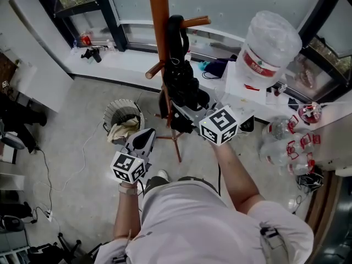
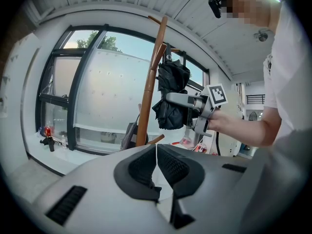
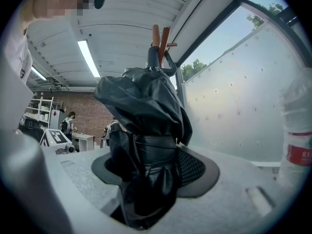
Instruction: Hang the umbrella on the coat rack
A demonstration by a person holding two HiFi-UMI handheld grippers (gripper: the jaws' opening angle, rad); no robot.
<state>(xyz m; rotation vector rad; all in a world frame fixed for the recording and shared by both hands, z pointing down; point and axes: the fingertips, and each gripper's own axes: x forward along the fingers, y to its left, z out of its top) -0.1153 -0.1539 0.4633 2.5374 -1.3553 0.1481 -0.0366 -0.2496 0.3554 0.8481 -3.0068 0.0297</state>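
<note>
A folded black umbrella [image 1: 184, 87] stands upright against the wooden coat rack [image 1: 160, 21], its curved handle [image 1: 176, 26] up by a side peg [image 1: 196, 21]. My right gripper [image 1: 190, 114] is shut on the umbrella's strapped lower body [image 3: 151, 155], which fills the right gripper view between the pads. The left gripper [image 1: 142, 141] hangs lower left of the rack, shut with nothing in it; its pads [image 2: 157, 167] meet. In the left gripper view the umbrella [image 2: 171, 94] and the rack pole [image 2: 152, 82] show ahead.
A wire wastebasket [image 1: 123, 117] stands on the floor left of the rack's base. A large water bottle [image 1: 269, 48] sits at the right on a white box. More bottles [image 1: 286, 142] lie lower right. A white window ledge [image 1: 121, 59] runs behind the rack.
</note>
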